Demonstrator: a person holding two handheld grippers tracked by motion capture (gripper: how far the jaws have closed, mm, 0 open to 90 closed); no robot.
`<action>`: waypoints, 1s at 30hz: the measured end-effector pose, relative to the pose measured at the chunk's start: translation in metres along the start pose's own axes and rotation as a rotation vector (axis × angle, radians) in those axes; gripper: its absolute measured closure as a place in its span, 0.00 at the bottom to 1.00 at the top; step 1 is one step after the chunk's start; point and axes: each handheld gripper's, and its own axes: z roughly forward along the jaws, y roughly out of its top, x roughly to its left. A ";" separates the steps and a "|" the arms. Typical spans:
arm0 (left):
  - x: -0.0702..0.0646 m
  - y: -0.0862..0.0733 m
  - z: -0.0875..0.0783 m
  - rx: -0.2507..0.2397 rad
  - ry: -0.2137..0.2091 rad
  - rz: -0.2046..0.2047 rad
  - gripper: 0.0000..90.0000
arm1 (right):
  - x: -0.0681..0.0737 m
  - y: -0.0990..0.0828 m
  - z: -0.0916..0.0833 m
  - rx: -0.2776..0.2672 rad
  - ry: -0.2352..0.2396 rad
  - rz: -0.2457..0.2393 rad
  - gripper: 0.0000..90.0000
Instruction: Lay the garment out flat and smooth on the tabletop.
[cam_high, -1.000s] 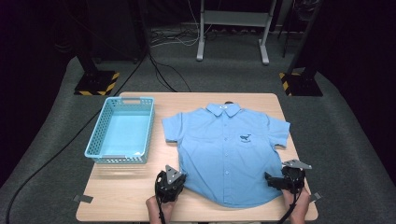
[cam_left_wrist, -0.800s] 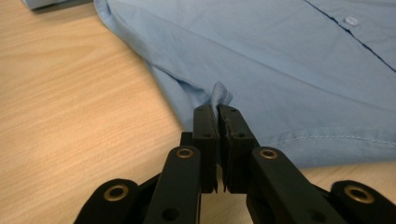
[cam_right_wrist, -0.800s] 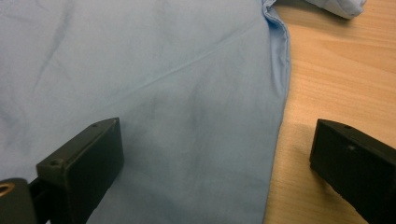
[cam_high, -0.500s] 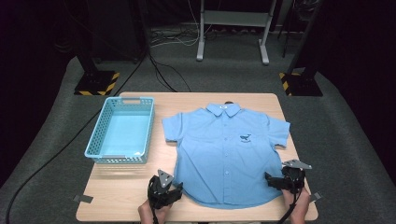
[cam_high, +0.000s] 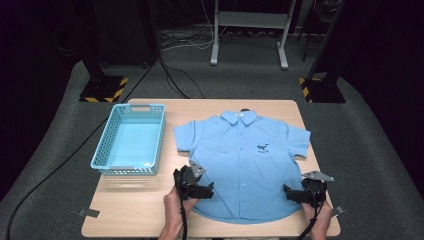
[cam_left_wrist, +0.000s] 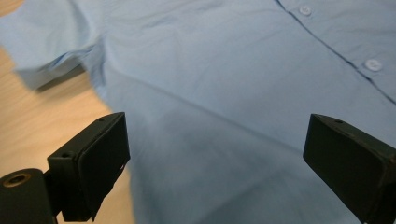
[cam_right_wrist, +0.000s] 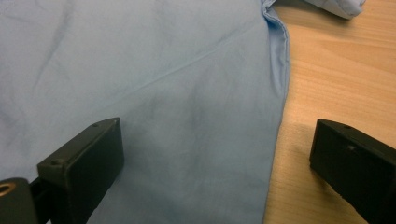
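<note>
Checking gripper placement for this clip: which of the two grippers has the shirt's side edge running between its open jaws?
The right gripper: the shirt edge runs between its jaws, with bare table beyond. The left gripper has mostly fabric between its jaws.

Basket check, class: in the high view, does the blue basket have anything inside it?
No, the blue basket beside the light blue shirt shows only its bare floor, with nothing lying in it.

You're in a lab or studio, dark drapes (cam_high: 35, 60), grey carpet (cam_high: 240, 80), hazard-striped stand bases (cam_high: 102, 89), floor cables (cam_high: 172, 75), wooden table (cam_high: 140, 205).
</note>
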 end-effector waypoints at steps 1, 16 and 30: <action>-0.001 0.003 0.009 0.033 0.002 0.015 0.08 | 0.000 0.000 0.000 0.000 0.000 0.000 0.03; 0.026 -0.049 0.006 0.009 -0.061 -0.085 0.05 | 0.000 0.000 0.000 0.001 0.002 -0.001 0.02; 0.044 -0.089 -0.022 -0.046 -0.047 -0.104 0.04 | 0.000 -0.002 -0.002 0.004 0.002 -0.009 0.01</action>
